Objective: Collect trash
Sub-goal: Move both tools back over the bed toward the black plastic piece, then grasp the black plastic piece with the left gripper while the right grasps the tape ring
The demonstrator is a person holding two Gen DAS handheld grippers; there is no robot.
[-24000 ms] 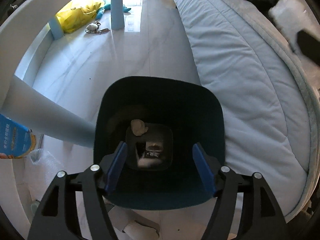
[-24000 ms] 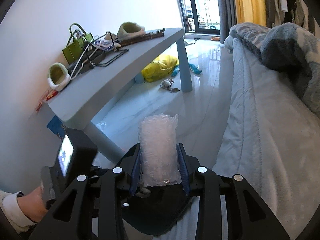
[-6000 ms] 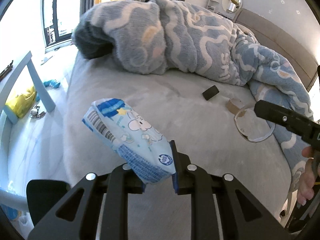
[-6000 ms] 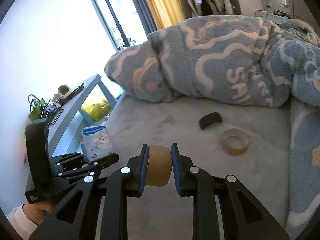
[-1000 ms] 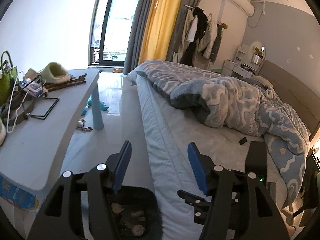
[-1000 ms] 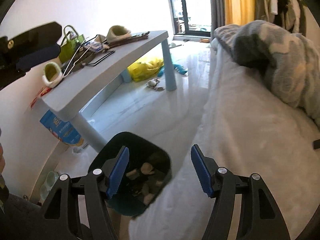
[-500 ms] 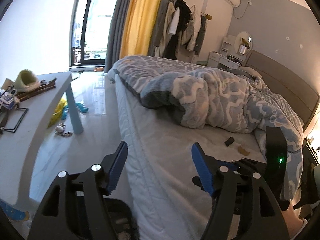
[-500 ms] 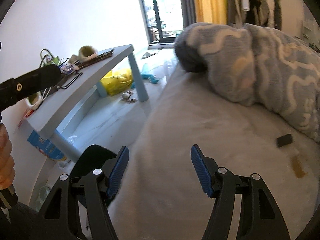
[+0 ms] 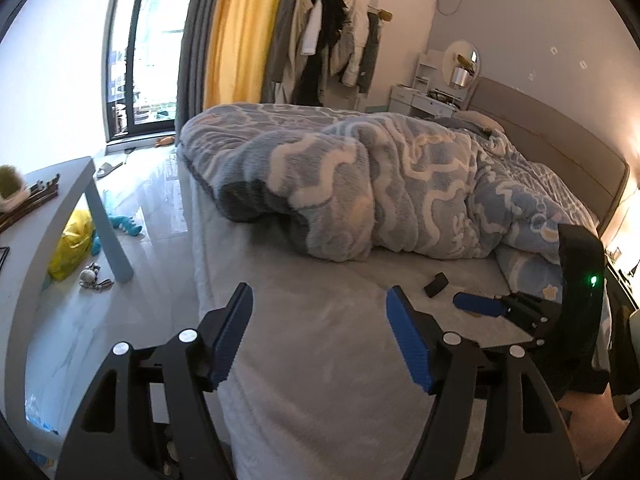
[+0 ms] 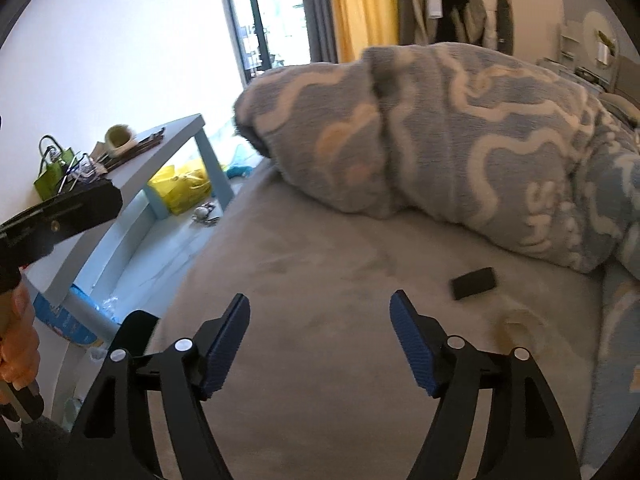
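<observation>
My left gripper (image 9: 322, 340) hangs over the near edge of the grey bed sheet (image 9: 320, 304), its jaws opening with nothing between them. My right gripper (image 10: 320, 344) is further in over the sheet, its jaws also opening and empty. A small black object (image 10: 474, 283) lies on the sheet ahead and to the right of it, and a blurred brown tape ring (image 10: 516, 324) lies just nearer. The left wrist view shows the black object (image 9: 436, 285) too, with my right gripper (image 9: 480, 306) beside it. The dark trash bin's rim (image 10: 134, 336) shows by the bed's left edge.
A bunched blue and white blanket (image 9: 380, 184) covers the far half of the bed. A pale blue table (image 10: 168, 148) with clutter stands to the left, with a yellow bag (image 10: 184, 186) and small toys on the floor under it. A hand (image 10: 16, 340) holds the left gripper.
Both grippers have swung away from the trash bin and over the bed. Both jaws stand wider than a second ago. The black object and the tape ring have come into view.
</observation>
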